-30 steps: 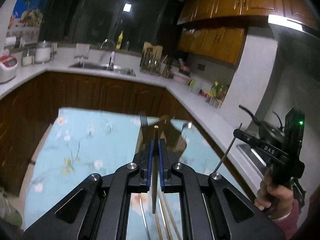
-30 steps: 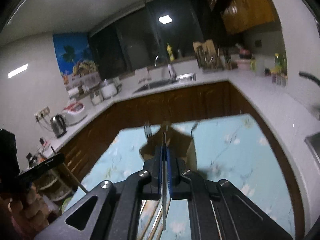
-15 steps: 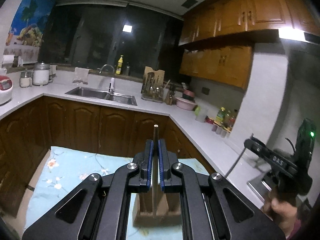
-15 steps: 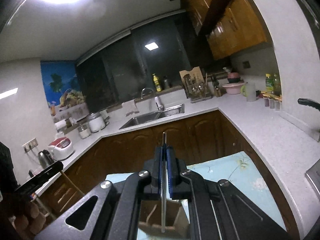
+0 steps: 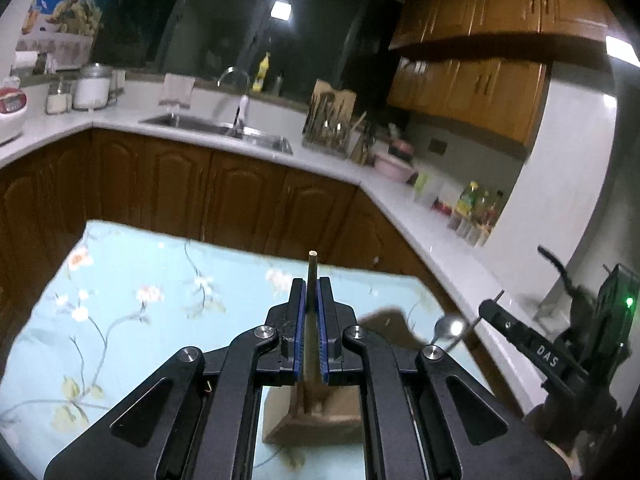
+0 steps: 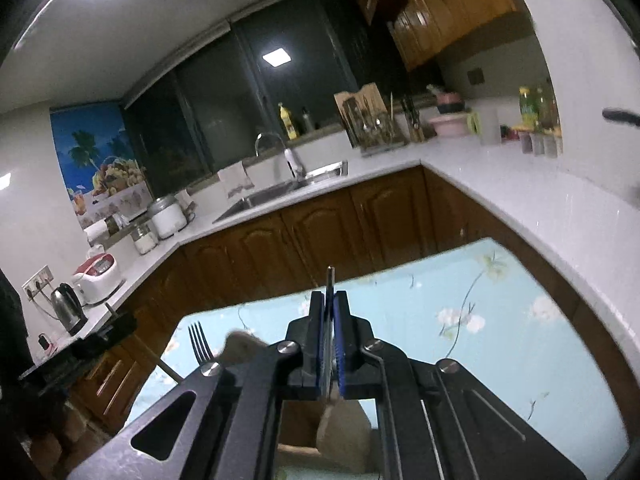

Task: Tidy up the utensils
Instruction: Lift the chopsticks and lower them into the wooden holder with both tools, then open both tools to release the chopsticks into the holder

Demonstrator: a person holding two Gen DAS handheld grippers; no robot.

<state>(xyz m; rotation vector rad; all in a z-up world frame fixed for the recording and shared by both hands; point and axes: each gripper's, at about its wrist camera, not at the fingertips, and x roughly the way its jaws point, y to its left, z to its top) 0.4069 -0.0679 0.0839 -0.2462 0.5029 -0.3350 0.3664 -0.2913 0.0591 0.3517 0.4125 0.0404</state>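
A dim kitchen surrounds the floral tablecloth [image 5: 132, 280]. In the left view, the left gripper [image 5: 311, 322] clamps a chopstick [image 5: 311, 280] upright above the wooden holder [image 5: 316, 416]. In the right view, the right gripper [image 6: 329, 340] pinches what looks like a thin metal utensil [image 6: 329, 280]; the holder sits directly beneath. The table edge has returned to view since half a second ago.

Your left claw [image 5: 308, 308] is clamped on a slim wooden chopstick [image 5: 310, 320], its tip poking out past the blue pads. Under it sits a brown wooden holder [image 5: 316, 416] on the pale blue floral cloth [image 5: 120, 300]. At right, the other black claw [image 5: 496, 312] carries a shiny metal spoon [image 5: 446, 328].
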